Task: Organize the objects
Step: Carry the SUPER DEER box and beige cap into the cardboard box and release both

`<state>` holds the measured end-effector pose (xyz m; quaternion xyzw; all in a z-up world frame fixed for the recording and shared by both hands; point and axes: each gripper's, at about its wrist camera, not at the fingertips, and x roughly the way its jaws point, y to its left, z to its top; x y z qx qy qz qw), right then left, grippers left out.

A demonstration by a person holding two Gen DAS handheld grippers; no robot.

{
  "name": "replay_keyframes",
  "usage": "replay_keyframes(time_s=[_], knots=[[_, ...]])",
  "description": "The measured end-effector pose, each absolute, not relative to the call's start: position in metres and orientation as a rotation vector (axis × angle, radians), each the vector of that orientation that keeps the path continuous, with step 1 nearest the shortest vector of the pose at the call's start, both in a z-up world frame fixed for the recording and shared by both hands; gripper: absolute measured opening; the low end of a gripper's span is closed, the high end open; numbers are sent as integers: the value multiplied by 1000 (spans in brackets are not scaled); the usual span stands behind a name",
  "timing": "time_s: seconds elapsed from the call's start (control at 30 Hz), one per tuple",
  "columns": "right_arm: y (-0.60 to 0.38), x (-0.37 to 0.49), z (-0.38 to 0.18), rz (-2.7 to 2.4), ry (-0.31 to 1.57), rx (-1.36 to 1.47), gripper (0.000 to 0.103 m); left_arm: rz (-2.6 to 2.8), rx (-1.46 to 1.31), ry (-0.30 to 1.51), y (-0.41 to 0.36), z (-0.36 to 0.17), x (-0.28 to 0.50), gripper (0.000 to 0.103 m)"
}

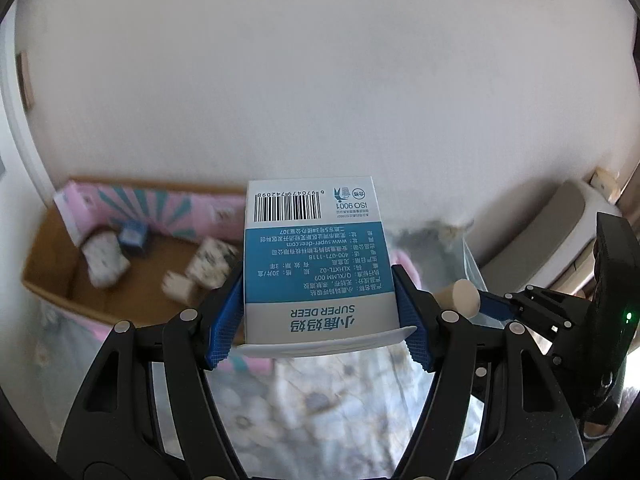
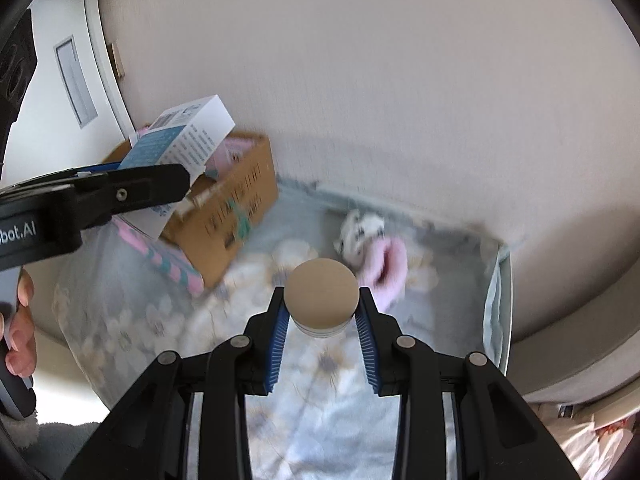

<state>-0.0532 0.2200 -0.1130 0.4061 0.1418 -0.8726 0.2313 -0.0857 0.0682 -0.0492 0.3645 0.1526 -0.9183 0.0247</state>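
Left wrist view
L gripper [image 1: 320, 300]: jaws pinching a blue-and-white carton on both sides, blue pads flat against its side walls
Carton [image 1: 314, 256]: printed "SUPER DEER", barcode + ISO 9001 mark at far end, text upside down to the camera; held up in the air, an opened flap showing at the near end
Cardboard box [image 1: 48, 284]: at left on the bed, behind the carton; open top, pink patterned panel along its back wall, several small packs inside (blurred, can't tell what)
Bedsheet [image 1: 280, 404]: pale floral, under the gripper
R gripper [image 1: 494, 306]: at right, seen side-on, a round beige-topped jar [image 1: 460, 298] at its tip
Wall [image 1: 320, 80]: plain white, fills the upper half

Right wrist view
R gripper [image 2: 322, 320]: jaws nearly pressed together, pinching the small round jar [image 2: 321, 300] w/ a beige wood-look lid; pads on the jar body below the lid, jar off the bed
L gripper [image 2: 132, 192]: enters from left, carton [image 2: 184, 140] in its jaws, tilted, in front of the cardboard box [image 2: 228, 216]
Hand [image 2: 20, 320]: fingers wrapped on the L gripper's handle, bottom left
Pink sock-like item [image 2: 386, 272]: on the bedsheet [image 2: 320, 412] beyond the jar, beside a white patterned bundle [image 2: 360, 232]; both blurred
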Motion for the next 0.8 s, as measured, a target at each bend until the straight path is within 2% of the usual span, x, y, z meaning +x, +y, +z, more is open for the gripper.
replay_keyframes(time_s=[0.4, 0.8], knots=[[129, -80, -65, -2411, 384, 1038, 31, -2831, 1030, 480, -40, -13, -92, 66], [31, -101, -87, -2348, 374, 1133, 31, -2770, 1081, 530, -140, -41, -104, 66]])
